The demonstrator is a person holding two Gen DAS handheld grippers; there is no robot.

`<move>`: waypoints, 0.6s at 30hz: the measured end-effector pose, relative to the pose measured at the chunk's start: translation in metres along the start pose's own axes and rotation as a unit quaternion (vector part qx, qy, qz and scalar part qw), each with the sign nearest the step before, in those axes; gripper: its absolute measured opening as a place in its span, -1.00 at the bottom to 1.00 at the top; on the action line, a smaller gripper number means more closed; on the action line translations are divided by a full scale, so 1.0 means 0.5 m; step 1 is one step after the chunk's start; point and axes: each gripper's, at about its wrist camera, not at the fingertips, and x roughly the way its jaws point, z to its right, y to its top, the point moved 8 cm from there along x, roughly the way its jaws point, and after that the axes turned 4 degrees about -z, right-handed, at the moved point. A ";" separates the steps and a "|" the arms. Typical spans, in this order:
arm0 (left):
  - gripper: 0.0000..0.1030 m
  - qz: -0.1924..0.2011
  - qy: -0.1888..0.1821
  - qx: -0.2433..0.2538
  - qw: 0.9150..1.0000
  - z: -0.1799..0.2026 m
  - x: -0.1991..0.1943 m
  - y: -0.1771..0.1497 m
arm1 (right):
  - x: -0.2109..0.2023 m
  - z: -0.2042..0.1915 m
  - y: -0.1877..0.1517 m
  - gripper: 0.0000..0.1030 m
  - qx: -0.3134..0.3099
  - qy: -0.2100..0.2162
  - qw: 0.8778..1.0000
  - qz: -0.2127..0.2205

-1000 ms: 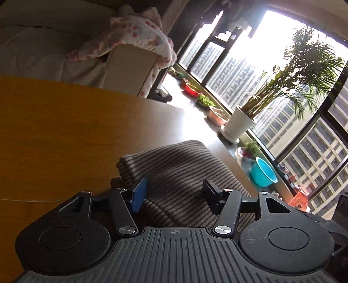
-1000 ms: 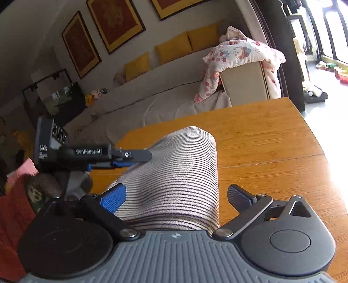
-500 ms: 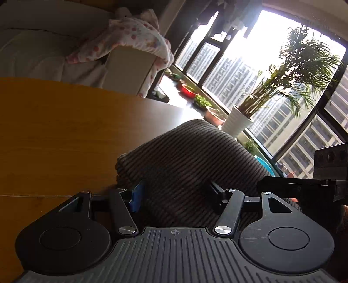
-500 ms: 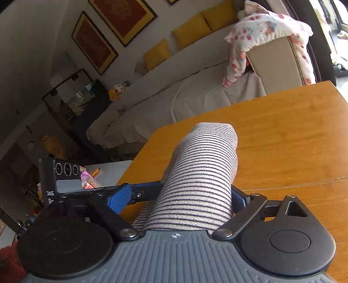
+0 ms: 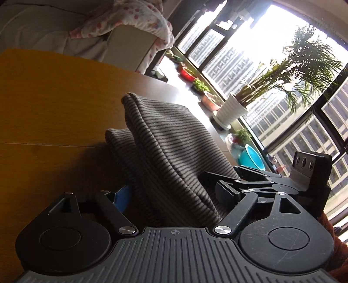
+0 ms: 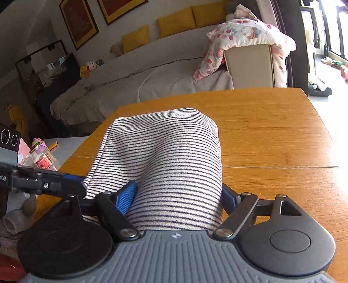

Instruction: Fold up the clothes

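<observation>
wooden table [image 6: 271, 135] | striped garment [image 6: 174, 156] on it | sofa [image 6: 152, 74] behind

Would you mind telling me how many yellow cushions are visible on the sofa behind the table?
3 yellow cushions along the sofa back: one at left, one in the middle, one at right. More may be hidden.

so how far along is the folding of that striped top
Partly done, it seems. The striped garment is already doubled into layers, visible at its folded edge in the left wrist view. In hand: both the left gripper and right gripper are closed on it, holding it above the wooden table. Left: laying it down and flattening it.
</observation>
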 end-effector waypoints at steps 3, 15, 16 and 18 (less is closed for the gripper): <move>0.55 -0.025 -0.007 0.020 0.999 0.018 0.021 -0.029 | -0.013 0.013 -0.004 0.64 0.012 0.010 1.000 0.001; 0.11 -0.005 -0.013 0.016 1.000 -0.044 0.077 0.056 | 0.028 0.058 0.056 0.60 0.019 -0.005 0.999 0.036; 0.11 0.000 -0.011 0.015 1.000 -0.055 0.083 0.073 | 0.041 0.065 0.071 0.60 0.021 -0.007 0.999 0.038; 0.11 0.011 -0.005 0.015 1.000 -0.075 0.096 0.107 | 0.075 0.081 0.109 0.60 0.020 -0.016 0.999 0.045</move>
